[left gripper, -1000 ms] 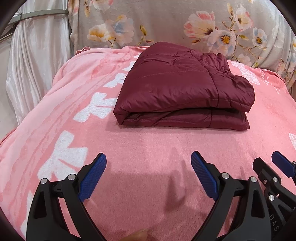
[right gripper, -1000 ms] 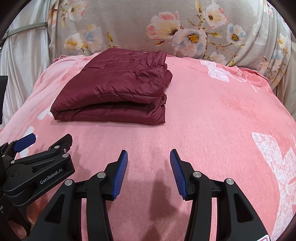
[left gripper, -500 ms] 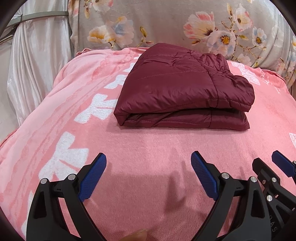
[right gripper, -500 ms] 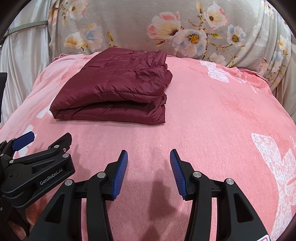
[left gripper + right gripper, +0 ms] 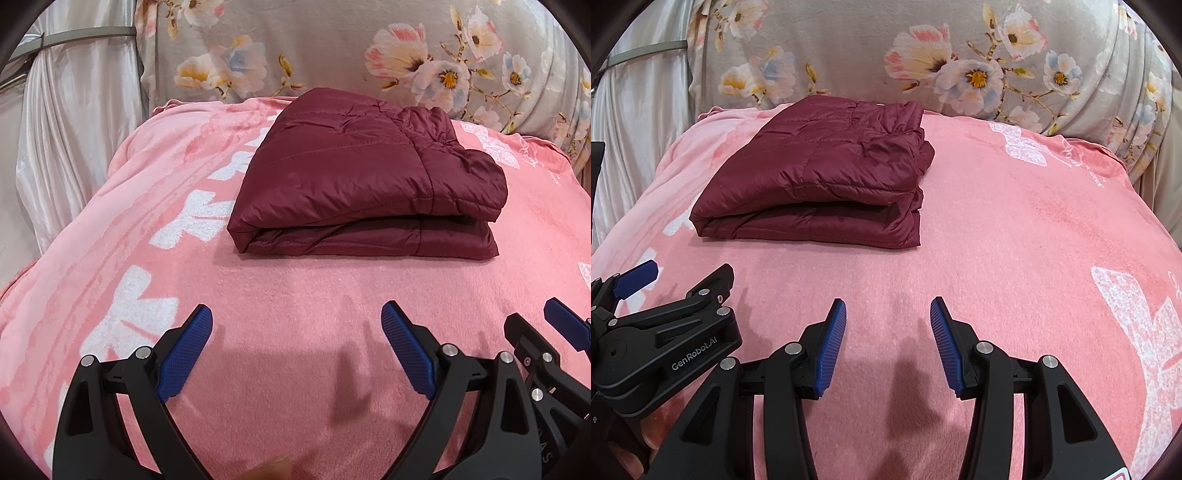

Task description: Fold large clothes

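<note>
With the maroon puffer jacket (image 5: 365,177) already lying as a neat two-layer bundle toward the far side of the pink blanket (image 5: 295,325), the fold looks all but finished to me, and most of the risk is in undoing it. The left gripper (image 5: 297,345) hangs low over the bare blanket near me, jaws spread wide with nothing between them; the right gripper (image 5: 888,334) sits just beside it, jaws roughly half apart and likewise empty. Both are well short of the jacket.

The fabric looks slick and puffy, so I would guess the top layer could slide off the lower one if a pad nudges it sideways. The right-hand end (image 5: 916,166) is bunched and looser than the tidy folded edge on the left (image 5: 240,236); a grip that catches only one layer there might drag the bundle open. The trapped air may also make it spring up slowly on its own. The blanket is soft and plush, and a low pass could snag it and tug the jacket along. The floral cover (image 5: 332,44) behind leaves little room to push it farther back.
</note>
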### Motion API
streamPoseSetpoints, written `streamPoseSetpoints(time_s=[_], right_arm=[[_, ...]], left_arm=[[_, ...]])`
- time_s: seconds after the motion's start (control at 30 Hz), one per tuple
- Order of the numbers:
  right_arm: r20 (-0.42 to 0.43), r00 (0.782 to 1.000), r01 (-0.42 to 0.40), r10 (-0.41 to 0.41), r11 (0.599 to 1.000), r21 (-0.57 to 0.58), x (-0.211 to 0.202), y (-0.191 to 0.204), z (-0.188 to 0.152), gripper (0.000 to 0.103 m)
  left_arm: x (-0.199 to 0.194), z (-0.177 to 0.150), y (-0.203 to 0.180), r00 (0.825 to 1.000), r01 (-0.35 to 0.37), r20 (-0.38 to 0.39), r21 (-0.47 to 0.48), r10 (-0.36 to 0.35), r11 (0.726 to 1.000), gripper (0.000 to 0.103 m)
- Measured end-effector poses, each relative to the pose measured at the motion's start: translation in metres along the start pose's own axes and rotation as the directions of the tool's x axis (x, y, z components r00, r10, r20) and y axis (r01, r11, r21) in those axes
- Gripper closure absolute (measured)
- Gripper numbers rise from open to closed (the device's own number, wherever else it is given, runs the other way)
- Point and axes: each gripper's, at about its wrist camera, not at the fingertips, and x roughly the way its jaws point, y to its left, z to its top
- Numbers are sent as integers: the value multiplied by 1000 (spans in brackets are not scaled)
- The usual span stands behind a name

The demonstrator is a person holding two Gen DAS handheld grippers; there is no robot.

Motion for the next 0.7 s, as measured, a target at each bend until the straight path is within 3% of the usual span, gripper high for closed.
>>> streamPoseSetpoints(time_s=[0.7], right_arm=[[0, 1000, -1, 1, 1000, -4, 0, -1, 0, 56]], left_arm=[[0, -1, -1, 1000, -5, 3, 4, 5, 1000, 13]])
